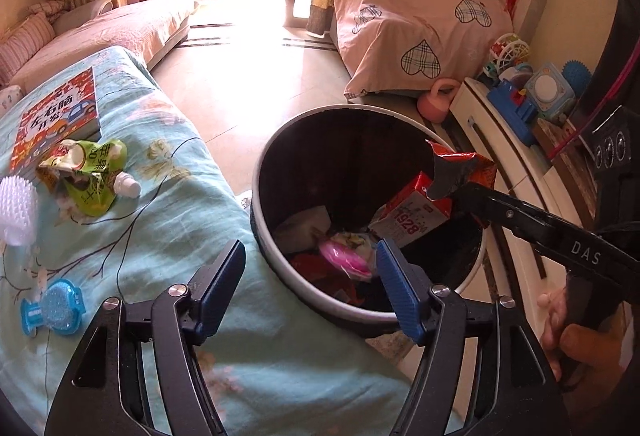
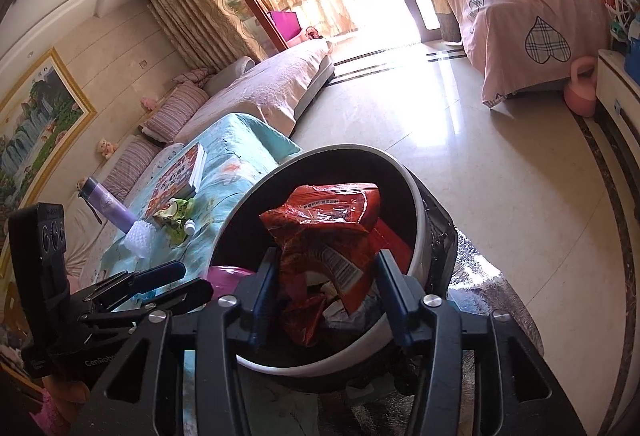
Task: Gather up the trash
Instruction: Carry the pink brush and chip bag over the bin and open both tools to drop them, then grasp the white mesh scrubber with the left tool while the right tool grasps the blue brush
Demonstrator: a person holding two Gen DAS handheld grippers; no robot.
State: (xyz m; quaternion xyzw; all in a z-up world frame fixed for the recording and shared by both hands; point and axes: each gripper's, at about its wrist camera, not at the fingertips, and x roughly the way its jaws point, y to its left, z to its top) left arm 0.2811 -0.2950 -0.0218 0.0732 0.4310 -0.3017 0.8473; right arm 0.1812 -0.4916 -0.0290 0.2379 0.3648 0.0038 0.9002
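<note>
1. Bin work right now: right gripper [image 2: 326, 298] hangs over the trash bin [image 1: 262, 224] with a crumpled red snack wrapper [image 2: 332, 220] between its jaws, and the jaws stand apart with a gap showing on the far side. I judge it a release, though whether the near pad touches the foil I cannot tell.
2. Left gripper [image 1: 310, 286] is wide open and empty, poised above the bin's near rim beside the teal blanket [image 1: 168, 172].
3. To do this drop well: keep the wrapper over the bin's middle, spread the jaws fully, and give a small shake if the foil clings.
4. Left wrist view shows what the other hides: inside the bin lie a red-and-white carton [image 1: 412, 214] and a pink-and-white wrapper [image 1: 348, 252].
5. It also shows a green juice pouch [image 1: 90, 176] waiting on the blanket, near a picture book [image 1: 56, 116]. Next pickup, I'd guess.
6. Right wrist view alone shows a purple bottle [image 2: 106, 206] beyond.
</note>
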